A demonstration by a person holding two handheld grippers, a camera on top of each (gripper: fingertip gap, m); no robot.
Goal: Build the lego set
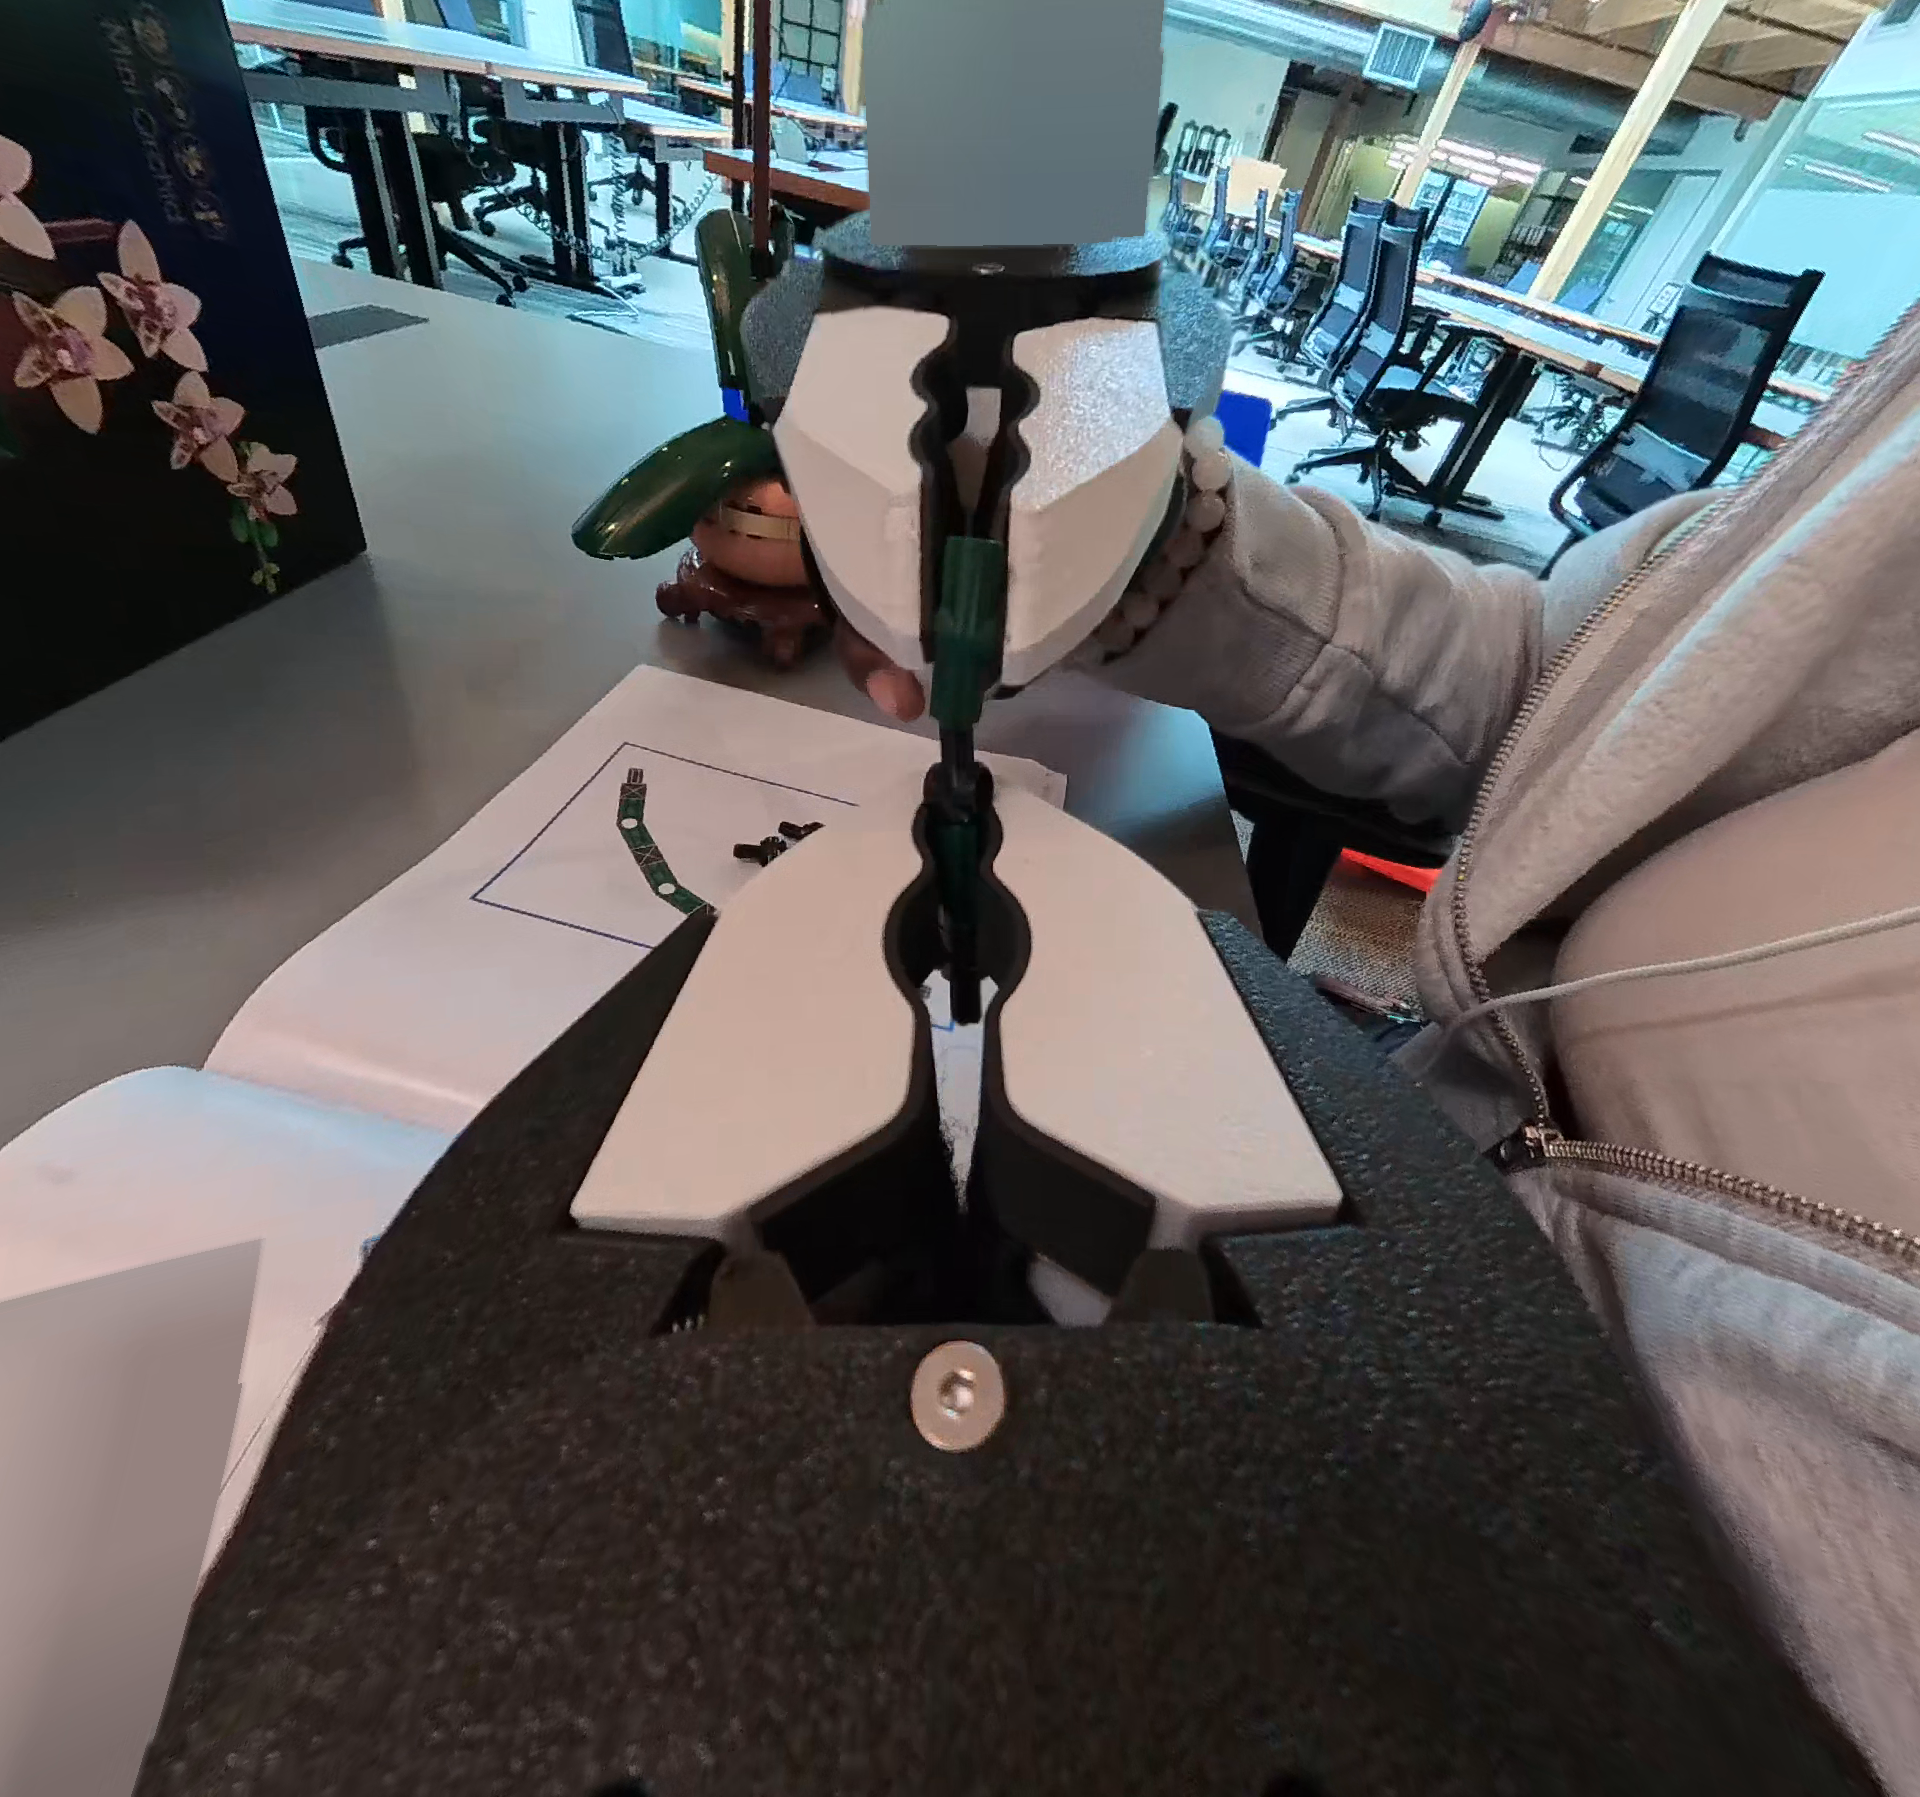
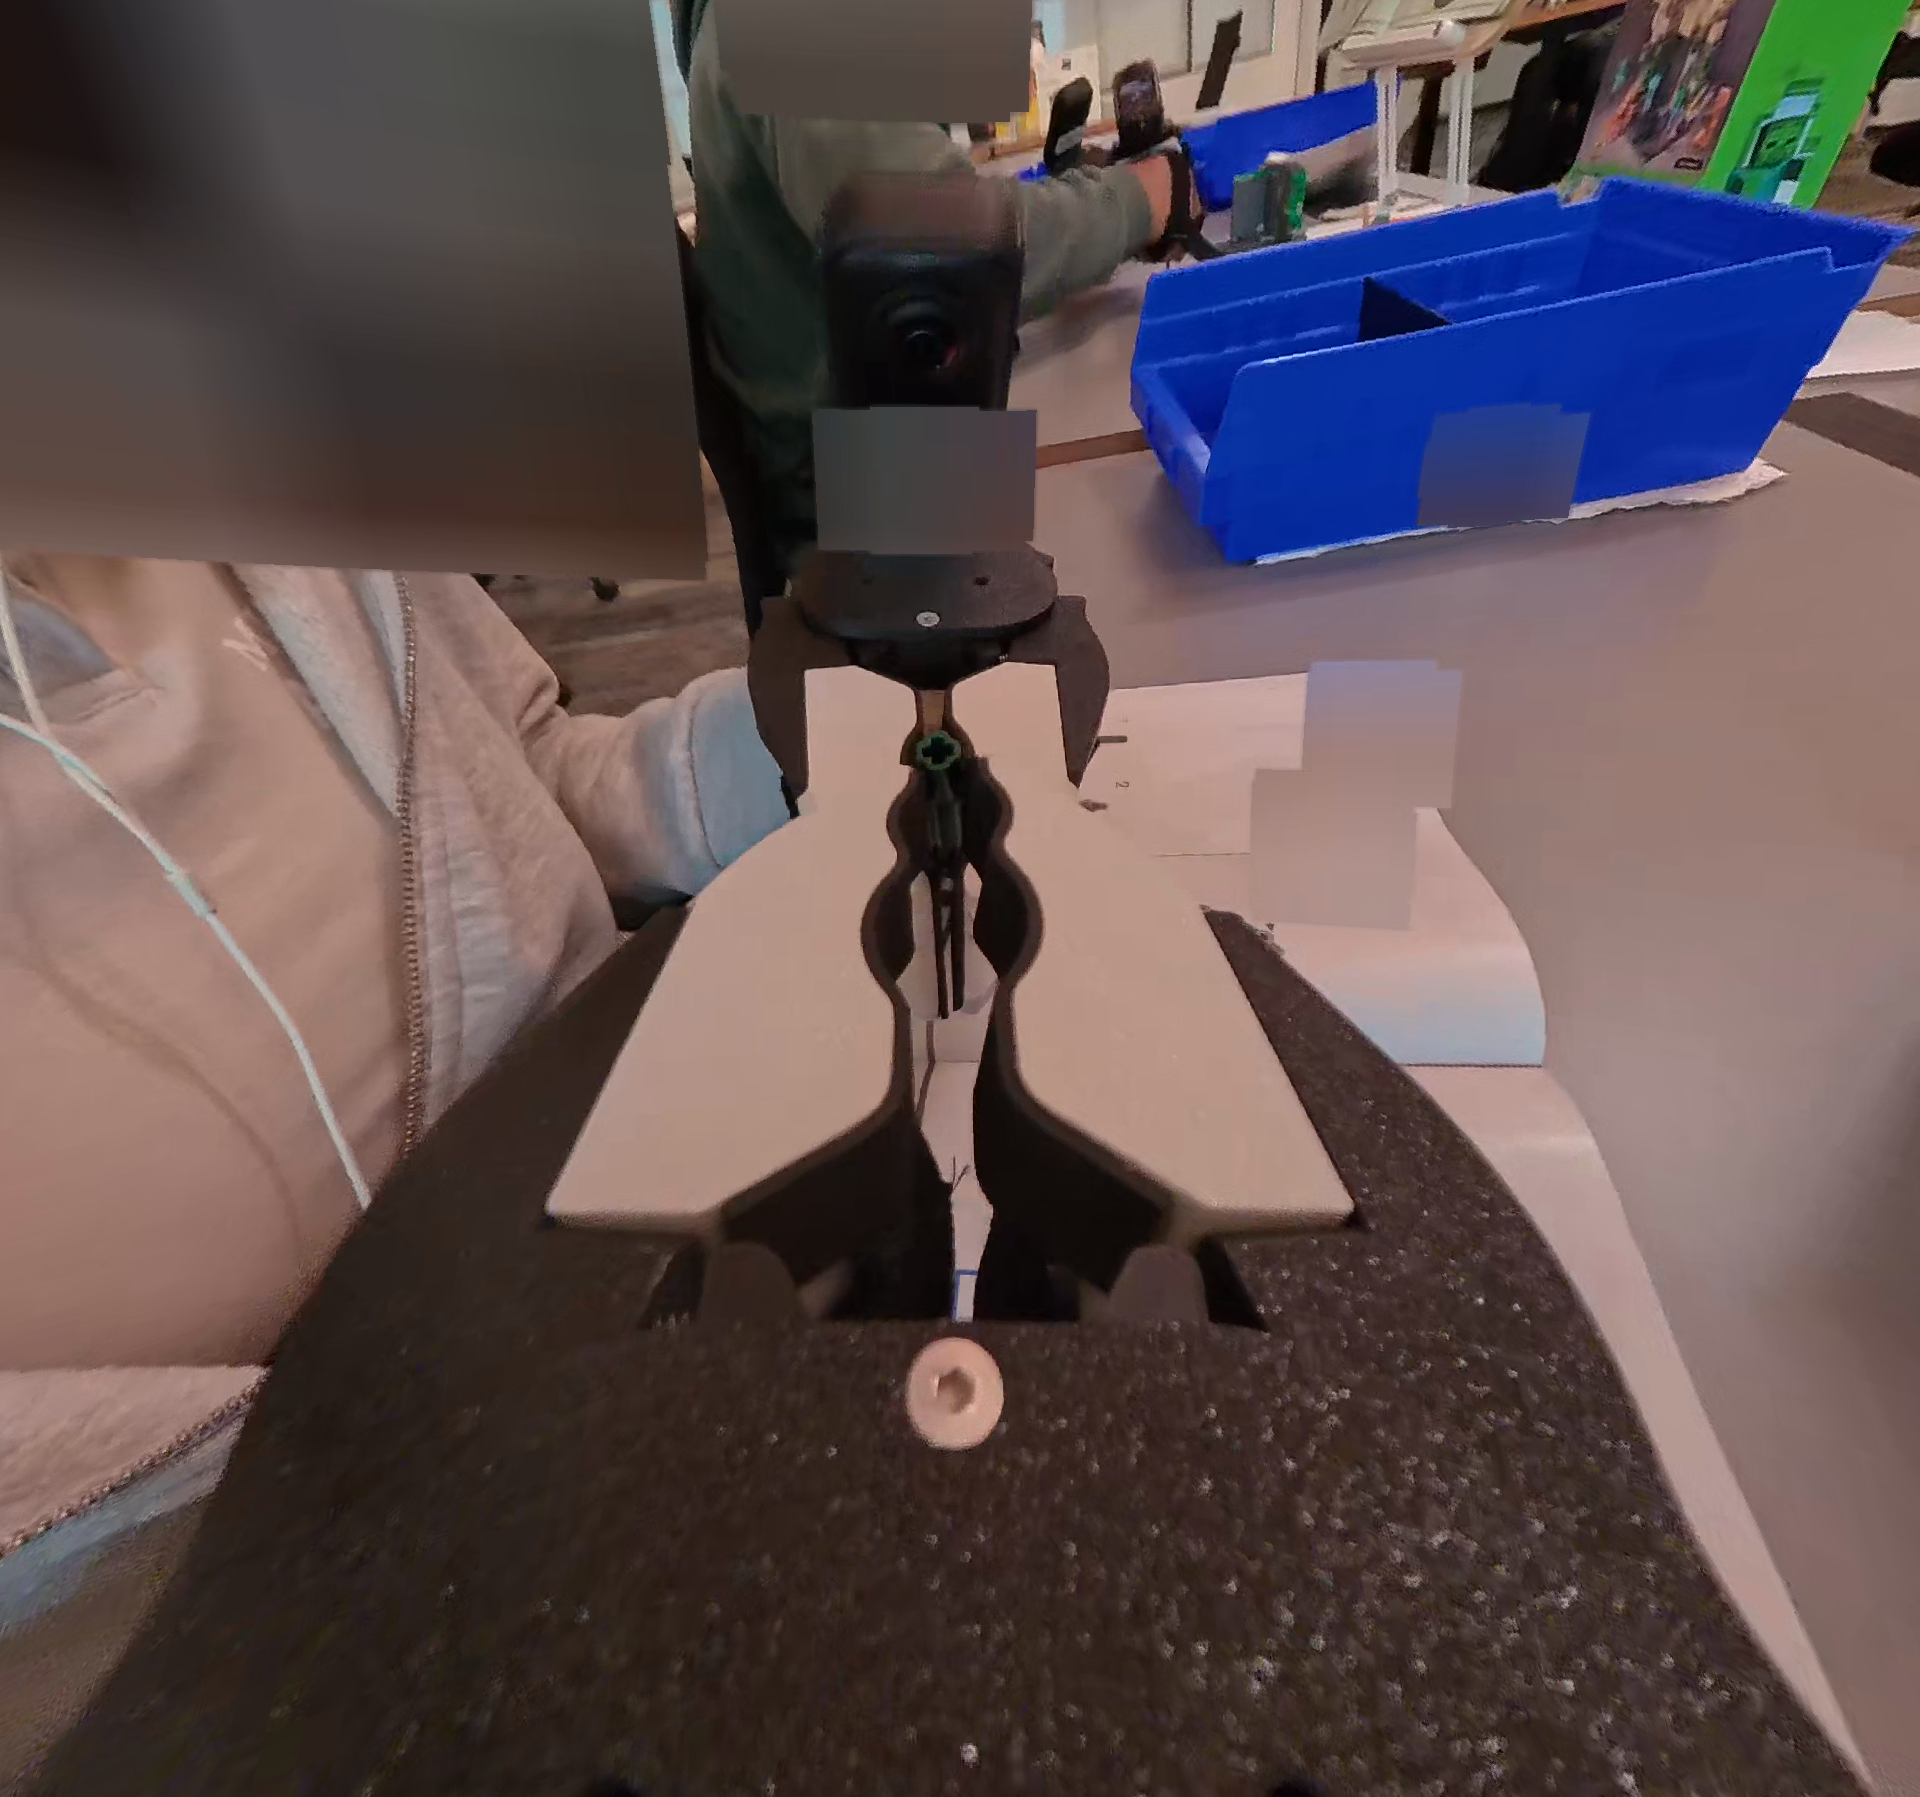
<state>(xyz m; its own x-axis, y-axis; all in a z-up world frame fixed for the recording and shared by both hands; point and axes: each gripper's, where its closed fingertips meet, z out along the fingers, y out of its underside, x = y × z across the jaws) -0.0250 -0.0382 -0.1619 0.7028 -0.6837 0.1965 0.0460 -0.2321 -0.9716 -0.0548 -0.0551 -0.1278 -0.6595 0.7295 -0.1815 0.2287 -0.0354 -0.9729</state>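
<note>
Both grippers meet tip to tip above the open instruction booklet (image 1: 436,968), held clear of the grey table (image 1: 447,459).

Left gripper (image 1: 958,812): white fingers (image 1: 790,999) drawn together, clamped on the near end of a thin dark green stem piece (image 1: 961,667). A black pin end of the piece hangs in the rounded gap behind the fingertips.

Right gripper (image 1: 961,646), seen facing in the left wrist view: fingers closed on the far end of the same stem piece. The piece bridges the short gap between the two sets of tips, roughly in line with both. In the right wrist view the right gripper (image 2: 940,791) shows its fingers (image 2: 769,1009) pinched on the dark green stem, a green cross-shaped end visible at the tips.

A hand (image 1: 883,677) with a bead bracelet and a light grey sleeve (image 1: 1330,646) holds the right gripper.

On the booklet page: a printed drawing of a curved green stem, and a few small black pins (image 1: 774,841) lying loose just beside it.

Behind the right gripper: a partly built plant model (image 1: 727,521), brown rounded pot on a dark base, glossy green leaves, a thin dark rod rising upright.

Far left: the dark set box (image 1: 156,293) with orchid pictures, standing upright on the table.

Right wrist view, far side of table: blue plastic bin (image 2: 1455,417) with a divider.
</note>
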